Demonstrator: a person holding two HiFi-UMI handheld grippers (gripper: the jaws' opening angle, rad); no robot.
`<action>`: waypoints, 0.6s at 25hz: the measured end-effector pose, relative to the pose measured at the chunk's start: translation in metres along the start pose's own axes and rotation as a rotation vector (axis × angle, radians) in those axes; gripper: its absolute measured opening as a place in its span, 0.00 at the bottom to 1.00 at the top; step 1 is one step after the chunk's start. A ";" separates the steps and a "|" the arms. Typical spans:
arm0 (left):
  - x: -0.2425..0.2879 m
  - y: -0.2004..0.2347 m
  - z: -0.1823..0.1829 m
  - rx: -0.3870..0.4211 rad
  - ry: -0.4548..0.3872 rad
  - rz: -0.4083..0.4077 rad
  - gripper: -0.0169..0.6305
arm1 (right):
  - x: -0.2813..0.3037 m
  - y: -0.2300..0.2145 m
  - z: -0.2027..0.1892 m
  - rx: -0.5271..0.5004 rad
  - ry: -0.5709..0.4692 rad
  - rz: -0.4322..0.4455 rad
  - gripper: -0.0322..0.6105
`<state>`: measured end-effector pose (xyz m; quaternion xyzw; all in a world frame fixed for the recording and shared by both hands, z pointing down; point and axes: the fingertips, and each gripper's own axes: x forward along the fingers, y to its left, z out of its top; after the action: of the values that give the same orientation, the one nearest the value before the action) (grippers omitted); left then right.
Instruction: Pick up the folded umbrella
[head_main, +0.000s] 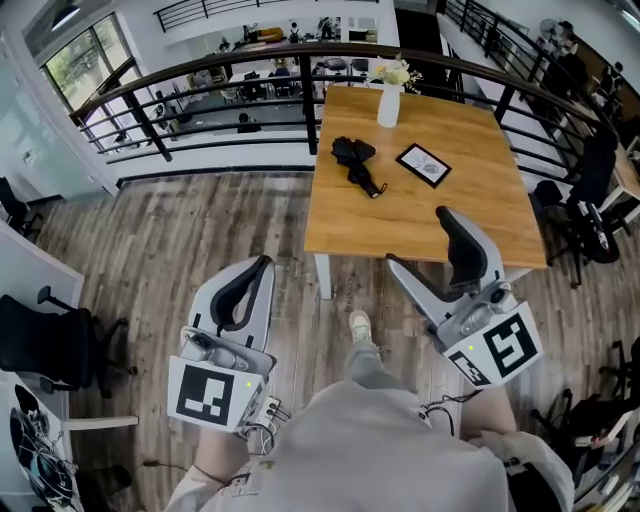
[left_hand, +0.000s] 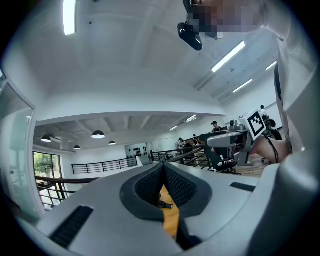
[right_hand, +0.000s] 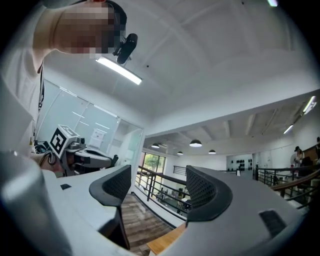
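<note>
Grey cloth of your top (head_main: 370, 450) fills the bottom of the head view, and just ahead of it you hold both tools out over the wood-plank floor (head_main: 170, 250), with one pale shoe (head_main: 359, 325) showing between them. Your left gripper (head_main: 264, 263) is closed: in its own view the dark pads meet at the tip with nothing caught in them. Your right gripper (head_main: 420, 238) stands wide open and empty, its jaws well apart, one of them seen against the near edge of the wooden table (head_main: 470, 200). Farther on, the folded umbrella (head_main: 356, 160) lies flat on the far-left part of that table, black, its slimmer end angled toward the near side, well apart from both grippers. Just beside it to the right lies a dark picture frame (head_main: 423, 164). Beyond them, at the far edge, stands a white vase (head_main: 389, 105) with pale flowers, and behind it a dark railing (head_main: 200, 75) curves past.
</note>
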<state>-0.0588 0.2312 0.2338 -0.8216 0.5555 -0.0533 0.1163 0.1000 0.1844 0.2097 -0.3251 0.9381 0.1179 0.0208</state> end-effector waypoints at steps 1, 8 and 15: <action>0.012 0.003 -0.007 -0.015 0.032 0.000 0.05 | 0.011 -0.008 -0.008 0.010 0.005 0.010 0.59; 0.112 0.033 -0.036 -0.027 0.105 0.006 0.05 | 0.076 -0.093 -0.054 0.078 0.036 0.030 0.59; 0.230 0.064 -0.062 -0.039 0.126 -0.008 0.05 | 0.153 -0.184 -0.118 0.118 0.093 0.073 0.61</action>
<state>-0.0434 -0.0125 0.2681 -0.8210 0.5593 -0.0948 0.0649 0.0975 -0.0757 0.2685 -0.2941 0.9545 0.0480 -0.0080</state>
